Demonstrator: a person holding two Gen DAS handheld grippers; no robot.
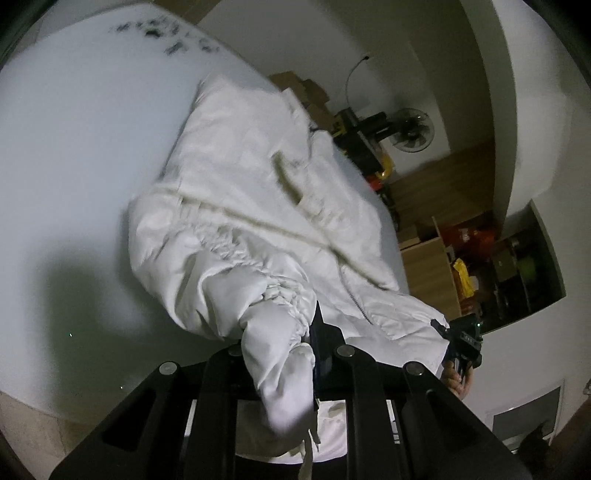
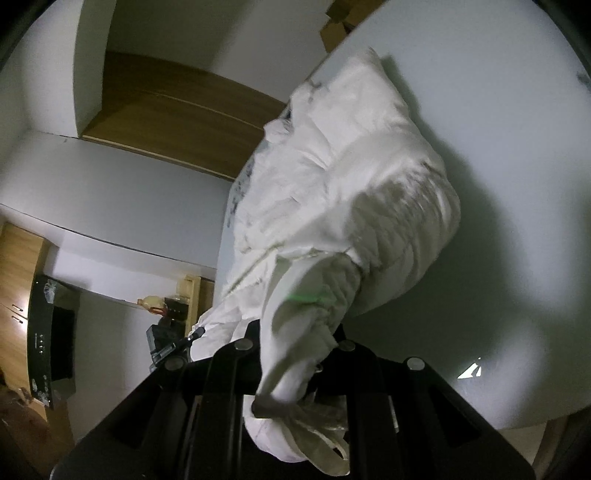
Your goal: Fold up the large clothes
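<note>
I have the white jacket (image 1: 258,206) by both ends of its near edge; my left gripper (image 1: 314,354) is clamped on a gathered, elastic-looking cuff or hem, the cloth bunched between the fingers and spilling down over the gripper's frame; my right gripper (image 2: 295,373) is clamped the same way on another gathered bunch of the jacket (image 2: 332,192), with a loose fold and a thin strap hanging below it. The rest of the jacket slopes away from both grippers and lies rumpled on the white tabletop (image 1: 74,147); its far end rests near the tabletop's far edge, and a pale seam or zip line runs across its front. In the left wrist view my right gripper (image 1: 463,341) shows at the near right, holding the jacket's right corner, with a hand (image 1: 456,380) just beneath it; in the right wrist view my left gripper (image 2: 173,343) shows at the near left, at the jacket's other corner. Dark smudges (image 1: 162,33) mark the far left of the tabletop (image 2: 517,147). Beyond the tabletop's right side I see a standing fan (image 1: 410,129), cardboard boxes (image 1: 303,92) and a wooden shelf unit (image 1: 432,266) with coloured packets; the right wrist view shows a dark oven-like panel (image 2: 48,339) at the far left of the room.
</note>
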